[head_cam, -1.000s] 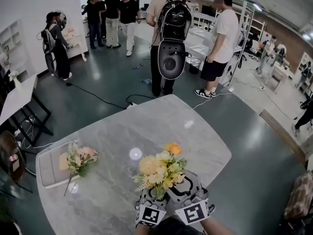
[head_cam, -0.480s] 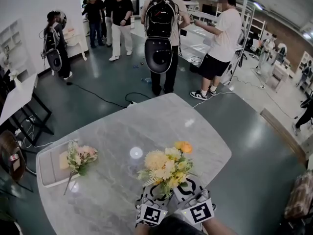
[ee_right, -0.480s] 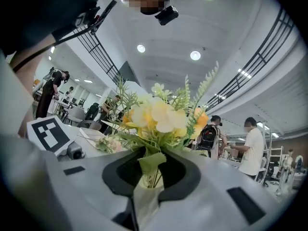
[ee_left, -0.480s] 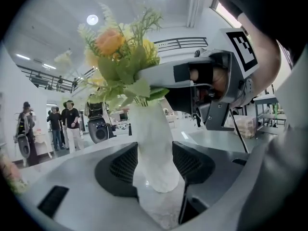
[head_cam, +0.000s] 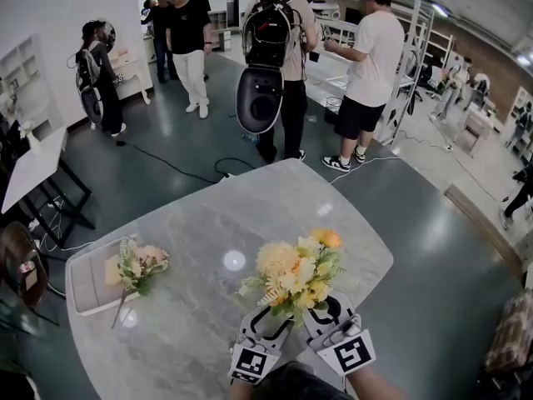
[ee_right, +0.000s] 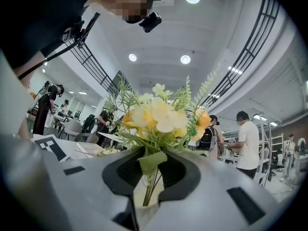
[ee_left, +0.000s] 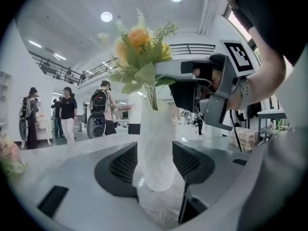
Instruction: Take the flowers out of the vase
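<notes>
Flowers [head_cam: 296, 273], a yellow and orange bunch with green sprigs, stand in a white vase [ee_left: 156, 129] at the near edge of a grey marbled table [head_cam: 208, 223], just in front of the person.

The left gripper [ee_left: 155, 163] has its jaws spread wide, one on each side of the vase's body. The pads meet its walls and seem to be steadying it on the table.

The right gripper [ee_right: 151, 170] sits higher, above the vase's mouth. Its jaws have just been closing, and they now stand narrow, pinching the green stems and one leaf just under the blooms.

Below that pinch the stems run down into the vase's neck, so the bunch is not yet out. By the look of it, both holds are in place and the work left is to draw the stems straight up clear of the mouth, then set the bunch down.

Further off, toward the table's left edge, a smaller pink and cream bunch [head_cam: 137, 265] lies partly on a pale tray [head_cam: 83, 294], well apart from the vase.

Beyond the table, several people [head_cam: 279, 57] stand on a dark glossy floor in a large bright room.
</notes>
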Demonstrator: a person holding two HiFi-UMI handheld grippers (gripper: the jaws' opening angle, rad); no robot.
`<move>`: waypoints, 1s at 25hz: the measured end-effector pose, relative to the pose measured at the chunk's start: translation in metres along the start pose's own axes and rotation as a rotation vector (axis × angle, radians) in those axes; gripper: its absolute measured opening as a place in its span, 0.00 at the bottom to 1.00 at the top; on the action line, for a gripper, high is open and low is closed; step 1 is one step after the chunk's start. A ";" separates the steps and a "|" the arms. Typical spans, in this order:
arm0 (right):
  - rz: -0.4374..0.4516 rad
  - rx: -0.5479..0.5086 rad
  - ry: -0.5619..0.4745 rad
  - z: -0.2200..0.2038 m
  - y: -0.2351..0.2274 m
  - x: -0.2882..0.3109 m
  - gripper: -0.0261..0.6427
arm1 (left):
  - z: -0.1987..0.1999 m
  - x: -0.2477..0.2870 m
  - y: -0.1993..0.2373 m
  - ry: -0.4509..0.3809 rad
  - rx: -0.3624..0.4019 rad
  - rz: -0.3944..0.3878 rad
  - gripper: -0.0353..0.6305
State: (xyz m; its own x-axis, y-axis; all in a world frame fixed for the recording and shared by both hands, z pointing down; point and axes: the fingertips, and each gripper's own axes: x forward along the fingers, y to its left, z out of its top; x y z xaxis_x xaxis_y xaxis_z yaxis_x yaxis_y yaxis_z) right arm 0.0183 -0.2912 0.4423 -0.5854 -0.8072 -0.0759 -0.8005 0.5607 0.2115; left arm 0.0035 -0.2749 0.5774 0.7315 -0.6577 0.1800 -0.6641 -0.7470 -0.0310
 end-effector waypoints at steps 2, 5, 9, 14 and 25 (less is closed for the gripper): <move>0.003 0.014 -0.007 0.003 -0.001 -0.001 0.16 | 0.000 -0.004 0.002 -0.006 -0.027 0.004 0.40; 0.006 0.034 -0.026 0.009 -0.002 -0.002 0.16 | -0.001 -0.009 0.001 -0.002 -0.054 0.010 0.40; 0.008 0.046 -0.043 0.018 -0.005 -0.005 0.16 | 0.000 -0.014 -0.002 -0.001 -0.071 0.018 0.26; 0.001 0.065 -0.086 0.036 -0.018 -0.006 0.16 | 0.007 -0.017 -0.002 -0.001 -0.090 0.027 0.09; 0.002 0.088 -0.130 0.068 -0.026 -0.010 0.16 | 0.031 -0.022 -0.005 -0.015 -0.083 0.034 0.07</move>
State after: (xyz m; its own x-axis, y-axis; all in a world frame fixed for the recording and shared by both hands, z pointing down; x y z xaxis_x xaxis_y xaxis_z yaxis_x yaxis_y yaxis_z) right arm 0.0366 -0.2855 0.3714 -0.5940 -0.7786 -0.2026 -0.8042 0.5808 0.1257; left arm -0.0045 -0.2596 0.5434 0.7103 -0.6842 0.1656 -0.6984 -0.7143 0.0446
